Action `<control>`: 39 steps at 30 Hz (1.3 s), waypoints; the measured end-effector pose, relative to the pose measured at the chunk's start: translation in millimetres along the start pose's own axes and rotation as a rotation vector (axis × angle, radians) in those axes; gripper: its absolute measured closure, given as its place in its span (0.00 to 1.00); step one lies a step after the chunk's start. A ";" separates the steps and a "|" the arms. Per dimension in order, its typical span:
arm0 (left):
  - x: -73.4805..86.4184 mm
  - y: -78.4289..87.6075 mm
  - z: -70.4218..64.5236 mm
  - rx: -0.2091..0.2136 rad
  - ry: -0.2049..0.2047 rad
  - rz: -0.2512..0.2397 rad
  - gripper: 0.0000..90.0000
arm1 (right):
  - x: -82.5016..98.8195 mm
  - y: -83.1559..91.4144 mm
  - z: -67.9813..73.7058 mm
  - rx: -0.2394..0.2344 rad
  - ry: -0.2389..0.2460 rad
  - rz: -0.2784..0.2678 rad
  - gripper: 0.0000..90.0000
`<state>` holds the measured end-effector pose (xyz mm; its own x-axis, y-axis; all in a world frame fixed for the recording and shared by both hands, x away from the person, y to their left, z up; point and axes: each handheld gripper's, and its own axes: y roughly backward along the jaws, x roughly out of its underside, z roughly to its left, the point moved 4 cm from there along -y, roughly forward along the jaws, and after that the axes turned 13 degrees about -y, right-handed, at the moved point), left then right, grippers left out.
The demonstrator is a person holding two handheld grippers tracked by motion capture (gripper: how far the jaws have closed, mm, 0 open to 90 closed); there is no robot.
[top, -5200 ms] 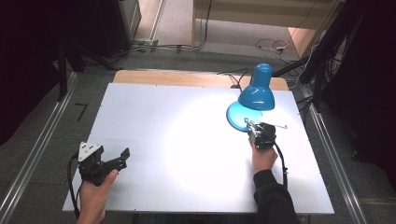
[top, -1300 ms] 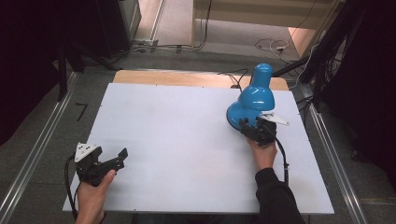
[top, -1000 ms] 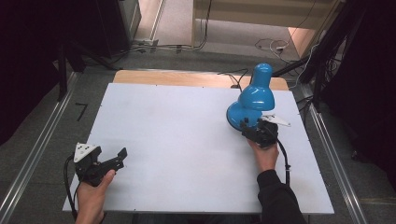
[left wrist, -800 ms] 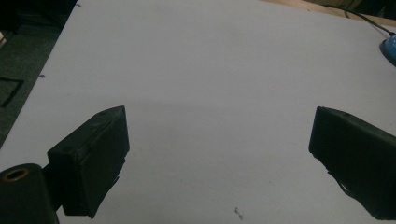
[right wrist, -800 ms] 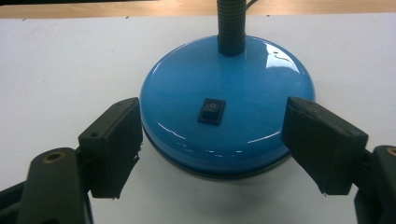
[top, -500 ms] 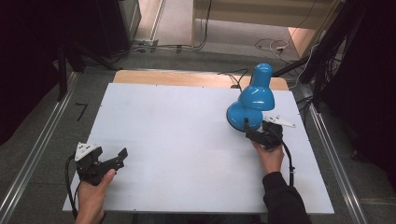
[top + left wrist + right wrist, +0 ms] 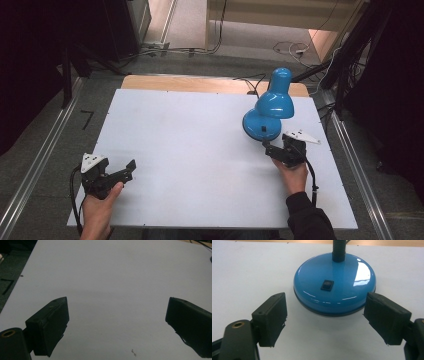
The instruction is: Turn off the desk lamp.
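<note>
Just ahead of your right tool (image 7: 325, 321), whose jaws were spread wide, sat the lamp (image 7: 334, 285) on the desk (image 7: 249, 272). Its glossy base looked heavy and slippery; grip its stiff neck (image 7: 338, 250) instead.

**Wide-open desk, one blue lamp in the far right corner**

From where I stand, the white desk (image 7: 190, 150) is bare across its left half, its middle and all along the near edge. The left gripper (image 7: 117, 176), jaws spread wide near the near left corner, has flat white surface ahead of it right up to the far edge.

The single obstacle is the blue lamp (image 7: 267, 107) by the far right corner. Its round base (image 7: 334, 283) sits just ahead of the right gripper (image 7: 272, 150), whose jaws stand apart just short of it with a thin strip of desk between. The shade (image 7: 275, 104) hangs over the base's far side, and the black switch (image 7: 327, 285) on top lies uncovered. A strip of desk runs beside the base along the right edge.
</note>
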<state>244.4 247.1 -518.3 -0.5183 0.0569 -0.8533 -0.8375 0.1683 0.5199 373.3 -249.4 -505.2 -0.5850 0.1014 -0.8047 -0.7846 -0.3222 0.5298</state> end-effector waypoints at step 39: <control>2.1 -1.8 -7.0 -0.013 -0.041 0.022 0.06 | 7.4 38.2 -26.9 -0.039 -0.034 -0.014 0.17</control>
<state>243.6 240.0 -520.7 -0.5290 0.1009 -0.8426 -0.8285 0.1535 0.5385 344.6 -286.3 -498.2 -0.5814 0.1377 -0.8019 -0.7843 -0.3570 0.5074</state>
